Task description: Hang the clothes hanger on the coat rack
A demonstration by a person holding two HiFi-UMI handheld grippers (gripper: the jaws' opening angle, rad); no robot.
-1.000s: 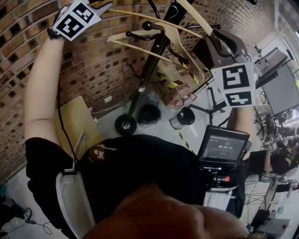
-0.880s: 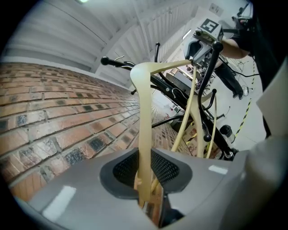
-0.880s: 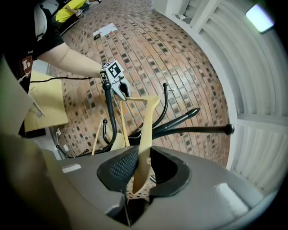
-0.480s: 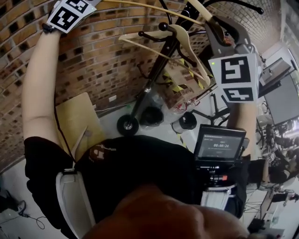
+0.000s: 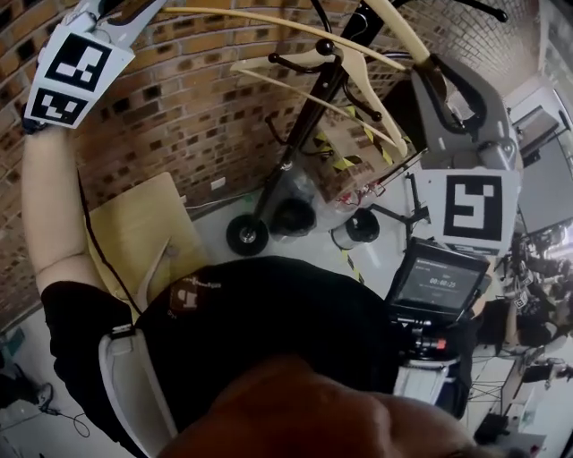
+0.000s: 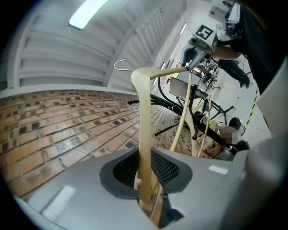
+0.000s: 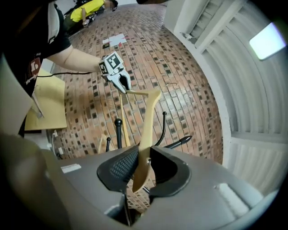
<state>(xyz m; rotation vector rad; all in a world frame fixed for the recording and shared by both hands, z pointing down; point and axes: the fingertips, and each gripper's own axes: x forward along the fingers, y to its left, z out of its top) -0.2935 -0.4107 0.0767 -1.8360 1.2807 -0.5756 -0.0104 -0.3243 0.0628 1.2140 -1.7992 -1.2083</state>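
Observation:
A pale wooden clothes hanger (image 5: pixel 295 25) is held up between my two grippers, in front of the top of the black coat rack (image 5: pixel 309 116). My left gripper (image 5: pixel 143 9) is shut on one end of it at the upper left. My right gripper (image 5: pixel 428 70) is shut on the other end at the upper right. In the left gripper view the hanger arm (image 6: pixel 143 134) rises out of the left gripper (image 6: pixel 145 173), and its metal hook (image 6: pixel 120 65) points towards the ceiling. In the right gripper view the hanger (image 7: pixel 148 130) sits in the right gripper (image 7: pixel 143 168), above the rack's pegs (image 7: pixel 118 123).
A second wooden hanger (image 5: pixel 313 79) hangs on the rack. A brick wall (image 5: pixel 179 116) stands close behind. The rack's wheeled base (image 5: pixel 243 234), a taped cardboard box (image 5: pixel 345 161) and a yellow board (image 5: pixel 143 224) are on the floor. A screen unit (image 5: pixel 439 282) is on the person's chest.
Both grippers have moved with the hanger still in them. In the head view the left marker cube has shifted left and the right one down and to the right.

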